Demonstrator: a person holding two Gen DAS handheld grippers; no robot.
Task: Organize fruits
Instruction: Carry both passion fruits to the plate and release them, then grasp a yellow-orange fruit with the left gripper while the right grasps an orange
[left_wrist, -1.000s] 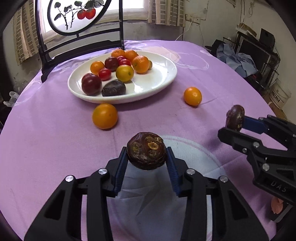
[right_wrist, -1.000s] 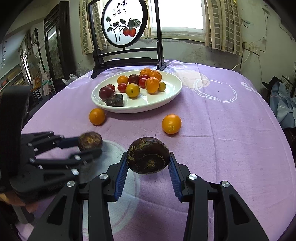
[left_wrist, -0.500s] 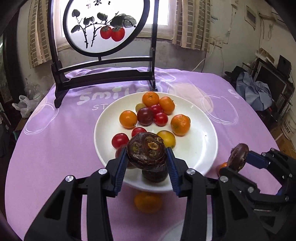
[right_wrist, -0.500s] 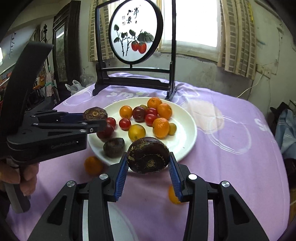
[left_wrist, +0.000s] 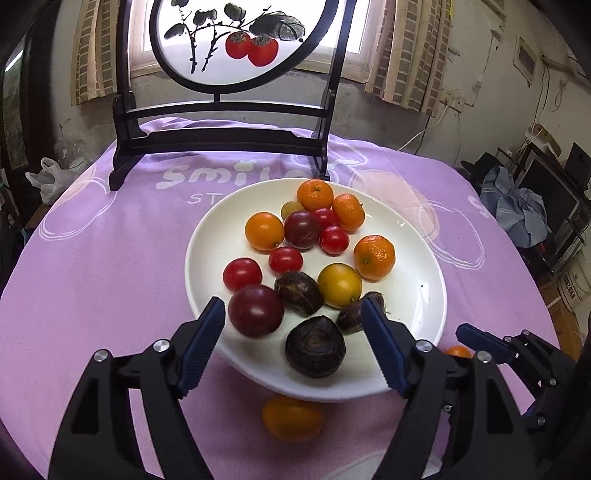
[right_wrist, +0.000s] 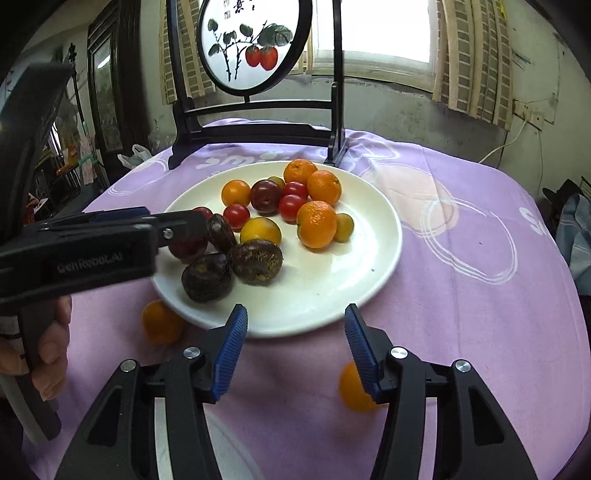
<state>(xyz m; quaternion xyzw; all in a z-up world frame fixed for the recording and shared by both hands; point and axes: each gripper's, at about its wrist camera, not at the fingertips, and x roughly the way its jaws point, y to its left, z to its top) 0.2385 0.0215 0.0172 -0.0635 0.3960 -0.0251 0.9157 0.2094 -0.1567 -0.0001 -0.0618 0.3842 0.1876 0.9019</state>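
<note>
A white plate (left_wrist: 413, 354) (right_wrist: 369, 273) on the purple cloth holds oranges, red tomatoes, plums and three dark brown fruits. My left gripper (left_wrist: 291, 332) is open over the plate's near edge, with one dark brown fruit (left_wrist: 315, 346) lying on the plate between its fingers. My right gripper (right_wrist: 293, 343) is open and empty just in front of the plate; another dark brown fruit (right_wrist: 256, 261) lies on the plate ahead of it. One orange (left_wrist: 291, 419) (right_wrist: 161, 322) lies on the cloth below the plate's near rim. A second orange (right_wrist: 352, 387) lies by the right gripper.
A black wooden stand with a round painted screen (left_wrist: 221, 122) (right_wrist: 258, 122) stands behind the plate. The round table drops off at its edges on all sides. Clutter and a blue cloth (left_wrist: 517, 210) lie off to the right.
Both grippers opened and let go of their dark brown fruits, which now lie on the plate's near part. Both views moved closer to the plate.
</note>
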